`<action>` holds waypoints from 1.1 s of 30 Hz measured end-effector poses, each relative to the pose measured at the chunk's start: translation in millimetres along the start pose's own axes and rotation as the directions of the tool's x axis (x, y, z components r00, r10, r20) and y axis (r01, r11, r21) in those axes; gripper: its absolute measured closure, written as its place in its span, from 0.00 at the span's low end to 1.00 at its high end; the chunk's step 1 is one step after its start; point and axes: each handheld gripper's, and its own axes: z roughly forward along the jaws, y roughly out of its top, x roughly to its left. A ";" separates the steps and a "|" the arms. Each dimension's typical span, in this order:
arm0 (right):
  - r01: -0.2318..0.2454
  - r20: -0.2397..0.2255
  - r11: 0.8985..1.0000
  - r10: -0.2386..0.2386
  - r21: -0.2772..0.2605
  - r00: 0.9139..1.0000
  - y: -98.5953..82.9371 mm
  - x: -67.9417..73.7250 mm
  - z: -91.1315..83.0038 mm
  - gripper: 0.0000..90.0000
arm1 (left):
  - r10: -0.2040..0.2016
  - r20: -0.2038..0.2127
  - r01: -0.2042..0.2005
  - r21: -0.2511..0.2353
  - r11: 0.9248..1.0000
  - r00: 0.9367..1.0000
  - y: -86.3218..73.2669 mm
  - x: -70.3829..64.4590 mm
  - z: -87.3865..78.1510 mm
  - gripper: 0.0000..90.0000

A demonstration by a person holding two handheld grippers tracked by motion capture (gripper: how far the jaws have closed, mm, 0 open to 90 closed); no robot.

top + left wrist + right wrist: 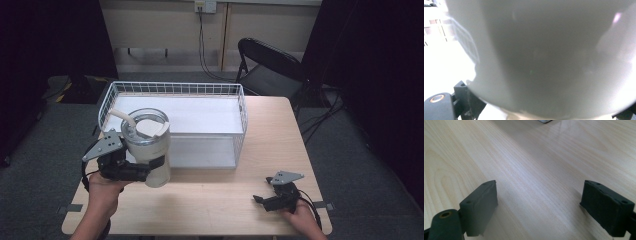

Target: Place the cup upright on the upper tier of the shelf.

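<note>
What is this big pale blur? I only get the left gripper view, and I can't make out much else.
Observer: It's a cream tumbler with a lid and a straw, clamped in the left tool.
Operator: Where is it sitting?
Observer: In the high view it's upright just in front of a white wire basket, at the basket's left end. I can't tell if its base touches the table.
Operator: And the other hand?
Observer: The right tool is low over the table's right front, jaws apart, holding nothing.
</note>
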 end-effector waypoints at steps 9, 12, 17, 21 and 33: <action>0.000 0.000 1.000 0.000 0.000 1.000 0.0 0.0 0.0 0.14 | 0.016 0.004 -0.016 -0.016 1.000 1.000 24.8 0.9 0.8 0.10; 0.000 0.000 1.000 0.000 0.000 1.000 0.0 0.0 0.0 0.14 | 0.025 0.005 -0.025 -0.014 1.000 1.000 32.7 1.0 0.6 0.10; 0.000 0.000 1.000 0.000 0.000 1.000 0.0 0.0 0.0 0.14 | 0.022 0.009 -0.022 -0.020 1.000 1.000 43.7 2.5 0.9 0.10; 0.000 0.000 1.000 0.000 0.000 1.000 0.0 0.0 0.0 0.14 | 0.028 0.006 -0.028 -0.019 0.999 1.000 51.6 3.4 0.8 0.10; 0.000 0.001 1.000 0.000 -0.002 1.000 0.0 -0.1 0.1 0.14 | 0.028 -0.003 -0.028 -0.022 0.999 1.000 70.1 5.5 -1.2 0.10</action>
